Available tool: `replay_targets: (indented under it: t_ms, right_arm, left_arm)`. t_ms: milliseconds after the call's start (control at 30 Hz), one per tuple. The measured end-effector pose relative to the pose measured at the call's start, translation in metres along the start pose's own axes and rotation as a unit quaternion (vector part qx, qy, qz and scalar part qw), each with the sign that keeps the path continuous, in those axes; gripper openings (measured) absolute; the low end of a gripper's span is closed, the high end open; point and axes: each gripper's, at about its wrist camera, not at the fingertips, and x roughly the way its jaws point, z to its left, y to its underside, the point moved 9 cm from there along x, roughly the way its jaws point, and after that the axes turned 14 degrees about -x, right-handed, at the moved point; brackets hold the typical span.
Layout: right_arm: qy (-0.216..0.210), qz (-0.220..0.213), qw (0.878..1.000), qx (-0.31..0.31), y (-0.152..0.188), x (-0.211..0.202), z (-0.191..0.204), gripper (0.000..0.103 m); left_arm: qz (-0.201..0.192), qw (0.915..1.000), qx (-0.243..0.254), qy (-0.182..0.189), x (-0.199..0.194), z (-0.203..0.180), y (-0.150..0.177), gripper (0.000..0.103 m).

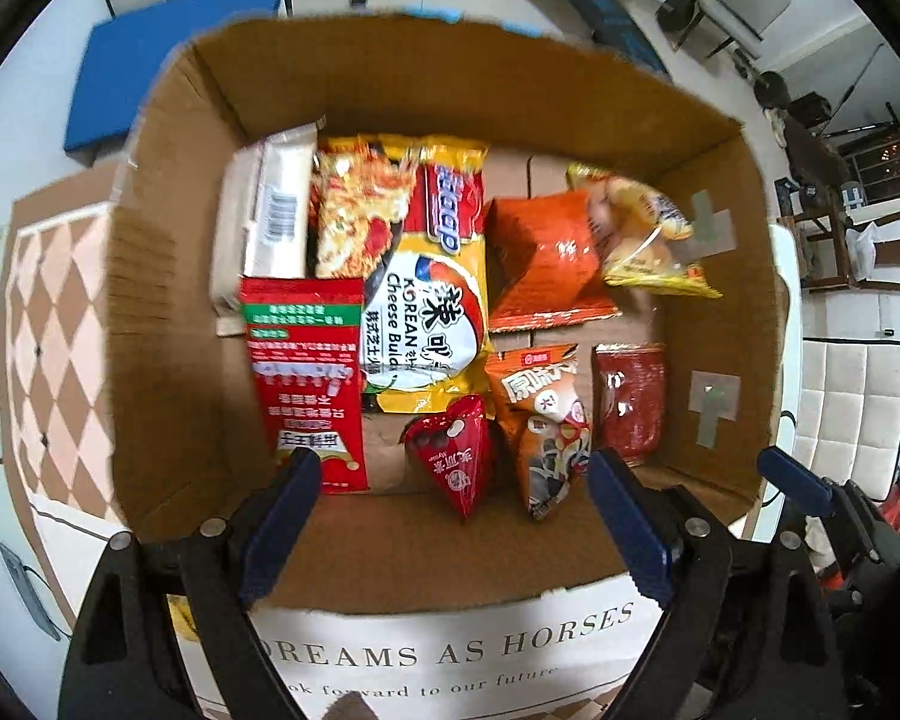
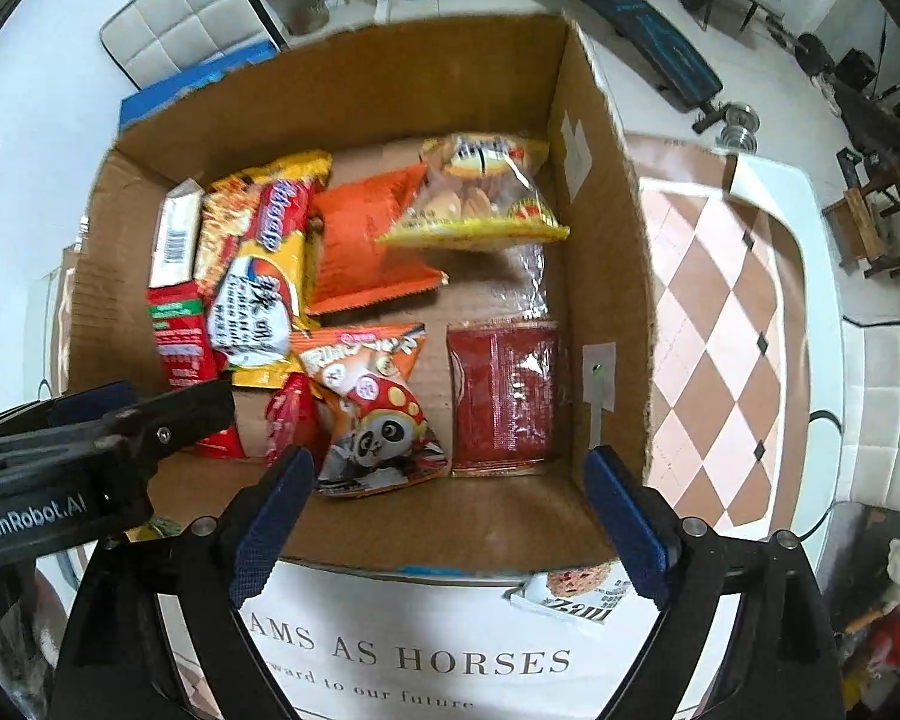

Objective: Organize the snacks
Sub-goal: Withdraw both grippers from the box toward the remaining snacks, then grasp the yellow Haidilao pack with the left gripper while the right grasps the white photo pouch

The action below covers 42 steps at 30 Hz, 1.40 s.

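An open cardboard box (image 1: pixel 168 276) (image 2: pixel 606 252) holds several snack packs. Among them are a yellow Korean cheese noodle pack (image 1: pixel 432 300) (image 2: pixel 264 306), an orange pack (image 1: pixel 546 258) (image 2: pixel 366 240), a yellow biscuit bag (image 1: pixel 642 228) (image 2: pixel 480 192), a dark red sachet (image 1: pixel 630 402) (image 2: pixel 504 390), a panda bag (image 1: pixel 546 420) (image 2: pixel 378 408), a red triangular candy pack (image 1: pixel 456 456) and a red box (image 1: pixel 312 378). My left gripper (image 1: pixel 453 516) is open and empty above the box's near wall. My right gripper (image 2: pixel 450 510) is open and empty there too. The left gripper (image 2: pixel 90 438) also shows in the right wrist view.
The box stands on a table with a checkered cloth (image 2: pixel 720 330) and a white "Dreams as horses" cloth (image 2: pixel 450 654). A small snack pack (image 2: pixel 576 594) lies outside the box by its near right corner. White chairs (image 1: pixel 852 396) and gym gear (image 2: pixel 642 24) surround the table.
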Motion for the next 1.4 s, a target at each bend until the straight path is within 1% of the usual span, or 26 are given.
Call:
replay_targets:
  t_ms: [133,233,367,400,467,600,667,733,833,967,1100,1167,1200,1300,1367,1400]
  right_arm:
    - [0.006,-0.031,0.999,-0.005,0.002,-0.025,0.005,0.094]
    - [0.005,-0.053,0.999,-0.008,0.007,-0.043,0.01,0.094]
    - [0.003,-0.078,0.997,-0.012,0.02,-0.064,0.019,0.094]
    - [0.003,-0.082,0.997,-0.013,0.022,-0.066,0.022,0.094]
    - [-0.003,-0.091,0.996,-0.011,0.031,-0.073,0.028,0.094]
    - [-0.023,-0.098,0.995,-0.002,0.051,-0.076,0.038,0.094]
    - [-0.03,-0.097,0.995,0.004,0.063,-0.069,0.04,0.094]
    - [-0.037,-0.09,0.995,0.015,0.072,-0.057,0.04,0.094]
    - [-0.055,-0.07,0.995,0.038,0.083,-0.029,0.038,0.094]
    - [-0.06,-0.049,0.996,0.05,0.092,0.01,0.037,0.094]
    - [-0.058,-0.034,0.996,0.058,0.094,0.043,0.035,0.094]
    - [-0.056,-0.028,0.996,0.061,0.092,0.059,0.034,0.094]
    - [-0.054,-0.024,0.996,0.062,0.092,0.066,0.033,0.094]
    - [-0.045,-0.018,0.997,0.064,0.088,0.085,0.033,0.09]
    - [-0.037,-0.015,0.997,0.067,0.085,0.097,0.033,0.086]
    - [-0.035,-0.012,0.997,0.066,0.084,0.1,0.033,0.082]
  left_arm:
    - [-0.051,0.9987,0.007,0.001,-0.028,0.001,0.007,0.091]
    - [-0.088,0.9961,0.007,0.002,-0.048,0.003,0.016,0.091]
    - [-0.141,0.99,0.009,0.0,-0.076,0.008,0.033,0.091]
    - [-0.148,0.9889,0.008,0.0,-0.077,0.008,0.037,0.091]
    - [-0.175,0.9846,0.006,-0.003,-0.089,0.013,0.048,0.091]
    - [-0.205,0.9787,-0.005,-0.006,-0.096,0.027,0.064,0.091]
    - [-0.212,0.977,-0.016,-0.008,-0.093,0.039,0.072,0.091]
    - [-0.219,0.9751,-0.03,-0.02,-0.088,0.054,0.081,0.091]
    - [-0.215,0.9746,-0.049,-0.038,-0.072,0.075,0.089,0.091]
    - [-0.183,0.9771,-0.088,-0.064,-0.039,0.113,0.1,0.091]
    - [-0.151,0.9753,-0.142,-0.076,-0.012,0.153,0.107,0.091]
    - [-0.134,0.9722,-0.174,-0.081,0.002,0.175,0.111,0.091]
    - [-0.129,0.9713,-0.182,-0.083,0.006,0.181,0.112,0.091]
    - [-0.112,0.9683,-0.206,-0.085,0.019,0.199,0.116,0.091]
    - [-0.106,0.9669,-0.215,-0.088,0.027,0.209,0.118,0.091]
    - [-0.103,0.9664,-0.218,-0.088,0.03,0.212,0.118,0.091]
